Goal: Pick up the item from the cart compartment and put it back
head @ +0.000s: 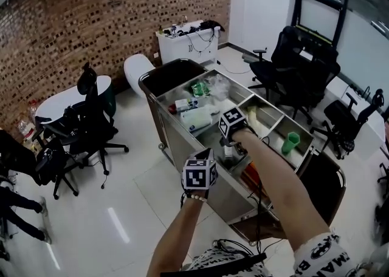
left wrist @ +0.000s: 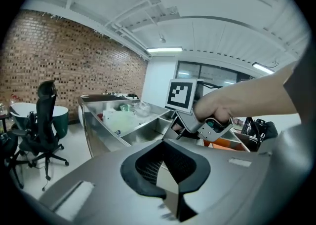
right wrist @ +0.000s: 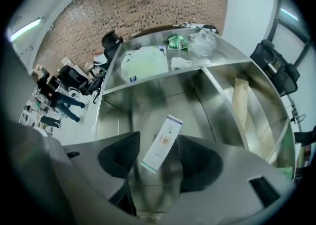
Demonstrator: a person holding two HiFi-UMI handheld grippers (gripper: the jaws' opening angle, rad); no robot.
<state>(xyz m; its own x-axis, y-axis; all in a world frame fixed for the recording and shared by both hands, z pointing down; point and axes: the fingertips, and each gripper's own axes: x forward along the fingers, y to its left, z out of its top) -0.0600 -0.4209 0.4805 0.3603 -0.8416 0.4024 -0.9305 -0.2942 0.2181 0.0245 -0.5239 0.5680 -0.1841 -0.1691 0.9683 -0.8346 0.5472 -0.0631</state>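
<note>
Shiny metal cart [right wrist: 217, 95], smooth paper box [right wrist: 162, 143], rough brick wall [head: 121, 14].
</note>
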